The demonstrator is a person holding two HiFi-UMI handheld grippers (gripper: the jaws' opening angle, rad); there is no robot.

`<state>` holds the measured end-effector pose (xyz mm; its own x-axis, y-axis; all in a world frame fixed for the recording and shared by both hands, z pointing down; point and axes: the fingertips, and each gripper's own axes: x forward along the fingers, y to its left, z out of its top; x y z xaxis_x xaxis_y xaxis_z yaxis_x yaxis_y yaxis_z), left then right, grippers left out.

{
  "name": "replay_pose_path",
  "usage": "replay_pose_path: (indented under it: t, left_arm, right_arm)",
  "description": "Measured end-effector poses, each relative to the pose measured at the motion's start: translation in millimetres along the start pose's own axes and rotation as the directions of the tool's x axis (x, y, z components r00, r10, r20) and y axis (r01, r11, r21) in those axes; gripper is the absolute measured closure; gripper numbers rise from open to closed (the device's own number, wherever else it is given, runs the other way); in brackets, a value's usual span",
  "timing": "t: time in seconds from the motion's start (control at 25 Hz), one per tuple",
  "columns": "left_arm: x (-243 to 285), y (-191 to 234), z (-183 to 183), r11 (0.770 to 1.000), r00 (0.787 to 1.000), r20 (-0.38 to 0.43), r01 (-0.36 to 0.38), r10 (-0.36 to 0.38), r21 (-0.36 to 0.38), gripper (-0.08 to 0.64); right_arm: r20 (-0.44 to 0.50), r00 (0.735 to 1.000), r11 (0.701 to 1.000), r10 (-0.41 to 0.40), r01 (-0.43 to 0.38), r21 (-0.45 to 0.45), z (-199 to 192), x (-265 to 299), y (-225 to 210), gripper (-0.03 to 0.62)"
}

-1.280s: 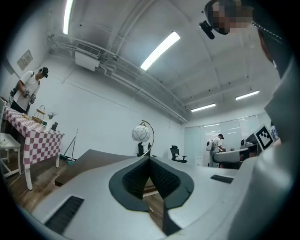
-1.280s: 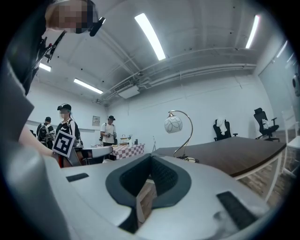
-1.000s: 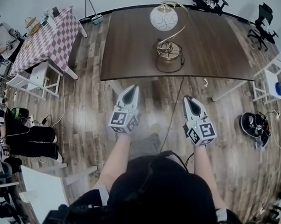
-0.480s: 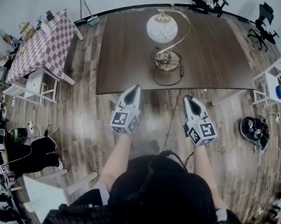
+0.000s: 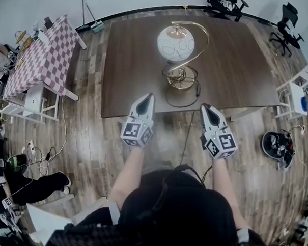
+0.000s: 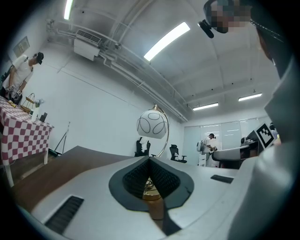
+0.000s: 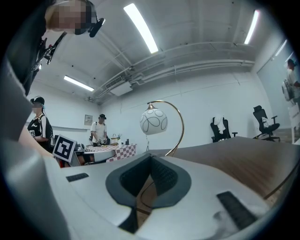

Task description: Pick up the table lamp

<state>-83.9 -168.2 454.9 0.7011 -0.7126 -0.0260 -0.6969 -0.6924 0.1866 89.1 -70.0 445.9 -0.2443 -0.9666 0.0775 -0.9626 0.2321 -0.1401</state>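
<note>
The table lamp has a white globe shade, a curved gold arm and a round gold base. It stands on the dark brown table, near the front edge. Its black cord loops across the tabletop and drops to the floor. My left gripper and right gripper are both shut and empty, side by side at the table's front edge, short of the lamp. The globe shows above the jaws in the left gripper view. In the right gripper view the globe and gold arm rise ahead.
A red-checked table with small items stands at the left, a white stool beside it. White stools and black office chairs are at the right. A black device lies on the wood floor. People stand in the background.
The table and lamp have drawn nearer. Both grippers have gone forward together from over the floor to the table's front edge, staying shut.
</note>
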Motion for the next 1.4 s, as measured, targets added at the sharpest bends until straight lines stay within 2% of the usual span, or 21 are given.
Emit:
replay_pose_path:
  t: [0.28, 0.52, 0.76, 1.4]
  left_arm:
    - [23, 4, -10, 1.0, 1.0, -0.017, 0.024, -0.024, -0.001, 0.551]
    - [36, -2, -23, 0.999, 0.998, -0.047, 0.048, -0.048, -0.01, 0.551]
    - [45, -15, -33, 0.997, 0.995, -0.064, 0.078, -0.079, -0.016, 0.551]
    - [73, 3, -32, 1.0, 0.999, -0.046, -0.023, 0.023, -0.006, 0.551]
  right_arm:
    - [0.007, 1.0, 1.0, -0.008, 0.008, 0.007, -3, 16, -13, 0.588]
    - [-0.01, 0.998, 0.997, -0.055, 0.055, 0.044, -19, 2, -29, 0.588]
    - [-0.008, 0.996, 0.995, -0.084, 0.084, 0.059, -19, -5, -45, 0.588]
    - [-0.009, 0.996, 0.996, 0.084, -0.084, 0.002, 4, 57, -58, 0.587]
